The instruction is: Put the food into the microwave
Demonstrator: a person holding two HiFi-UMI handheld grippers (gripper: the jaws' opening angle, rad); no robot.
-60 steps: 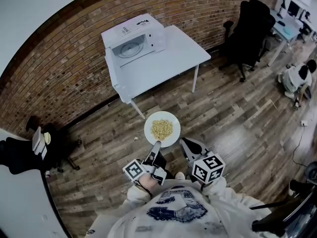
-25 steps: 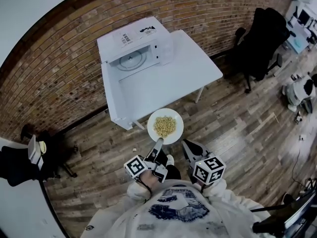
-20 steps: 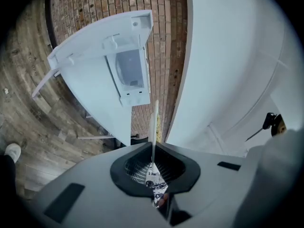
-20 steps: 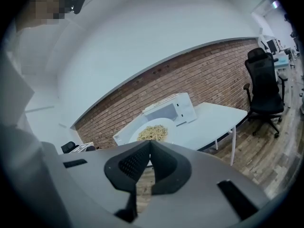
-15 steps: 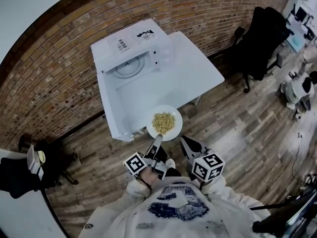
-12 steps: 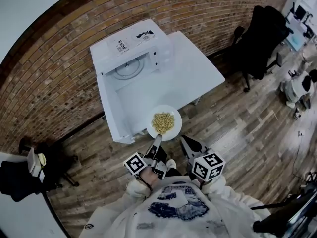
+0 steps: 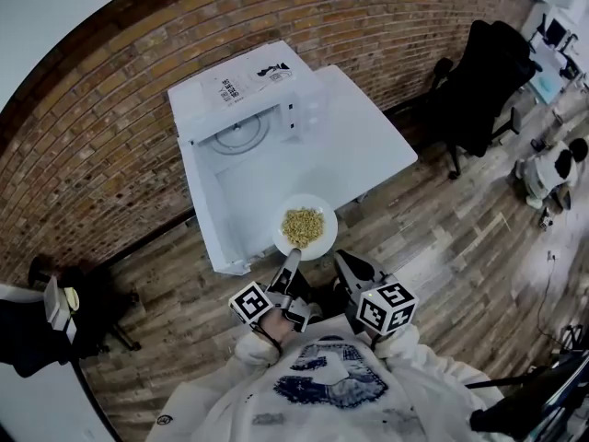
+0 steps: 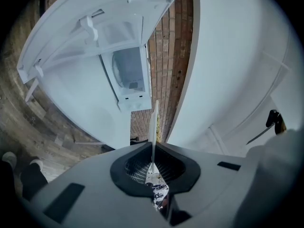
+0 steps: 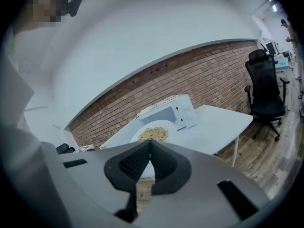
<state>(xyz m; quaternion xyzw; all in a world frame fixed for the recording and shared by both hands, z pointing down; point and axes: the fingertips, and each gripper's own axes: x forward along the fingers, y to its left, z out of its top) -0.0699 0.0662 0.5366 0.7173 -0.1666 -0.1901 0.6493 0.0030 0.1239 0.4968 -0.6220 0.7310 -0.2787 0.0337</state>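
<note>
The left gripper [image 7: 292, 256] was clamped on the near rim of the white plate [image 7: 324, 216], which held the food [image 7: 302, 226] level at the front edge of the table [image 7: 363, 145], near the open microwave [image 7: 247, 79]. Just beside it, the right gripper [image 7: 342, 261] had its jaws together on nothing.

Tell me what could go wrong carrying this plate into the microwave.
The left tool pinches only the near rim of the plate, so it could tilt and spill the food. The open microwave door juts out beside the plate; the rim might clip it. The right tool is shut and gives no support.
</note>
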